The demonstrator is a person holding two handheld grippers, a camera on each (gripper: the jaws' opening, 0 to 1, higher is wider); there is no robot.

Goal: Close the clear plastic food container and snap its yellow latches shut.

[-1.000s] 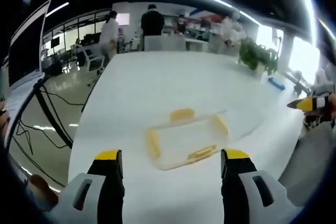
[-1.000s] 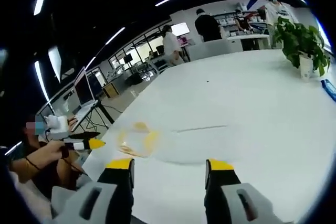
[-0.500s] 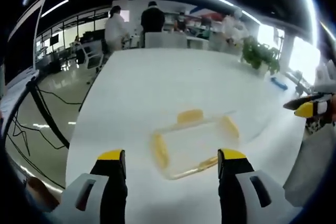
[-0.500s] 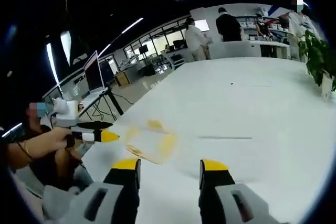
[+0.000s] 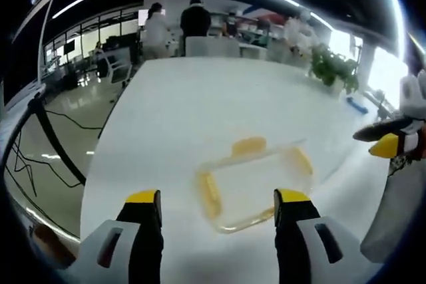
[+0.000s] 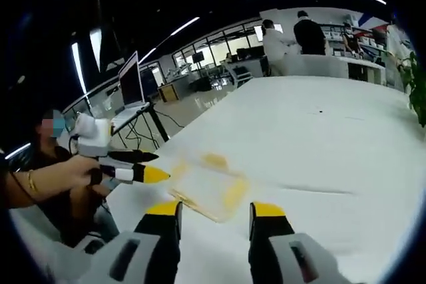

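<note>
Hovering over a white table [image 5: 200, 98], left gripper [image 5: 216, 199] with jaws wide and empty, container [image 5: 256, 179] lying just ahead between the tips, yellow latches [image 5: 249, 145] at its edges, right gripper [image 6: 214, 209] jaws parted and empty, plant [image 5: 333, 68] and people [image 5: 194, 21] far off.

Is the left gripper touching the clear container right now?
Apart. In the right gripper view, white table shows between the left gripper tip and the container.

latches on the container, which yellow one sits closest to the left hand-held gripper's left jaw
The latch on the container's left short side, just ahead of that jaw; the others sit on the far edge and right end.
</note>
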